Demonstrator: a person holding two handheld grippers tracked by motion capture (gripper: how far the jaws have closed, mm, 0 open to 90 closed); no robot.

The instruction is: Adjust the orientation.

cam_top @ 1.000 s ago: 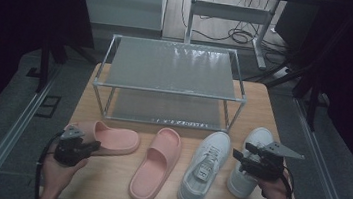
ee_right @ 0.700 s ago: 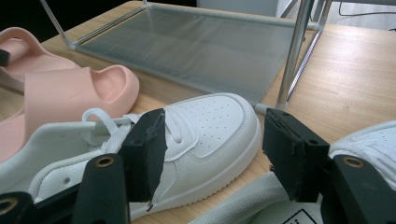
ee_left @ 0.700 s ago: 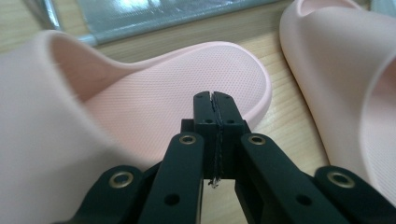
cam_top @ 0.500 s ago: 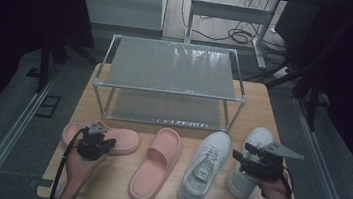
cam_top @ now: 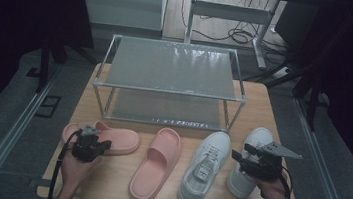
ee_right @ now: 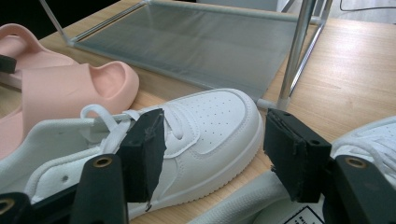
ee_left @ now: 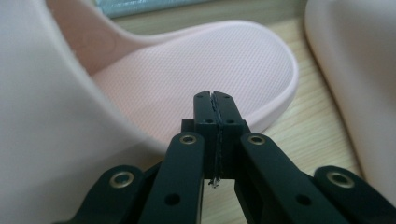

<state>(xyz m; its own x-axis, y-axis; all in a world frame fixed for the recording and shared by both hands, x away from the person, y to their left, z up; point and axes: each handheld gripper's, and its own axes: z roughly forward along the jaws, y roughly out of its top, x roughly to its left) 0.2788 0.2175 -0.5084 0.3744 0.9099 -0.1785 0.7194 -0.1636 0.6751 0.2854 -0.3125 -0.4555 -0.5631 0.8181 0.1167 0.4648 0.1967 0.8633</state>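
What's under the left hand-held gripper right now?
The left hand-held gripper, jaws shut, hangs over the pink slipper; its textured footbed shows, while the strap end is partly covered.

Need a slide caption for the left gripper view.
Left gripper, jaws shut, poised over the heel end of a pink slide sandal on the wooden table.

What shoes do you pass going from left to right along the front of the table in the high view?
Sideways pink slipper with the left gripper over it → second pink slipper → left white sneaker → right white sneaker with the right gripper over it.
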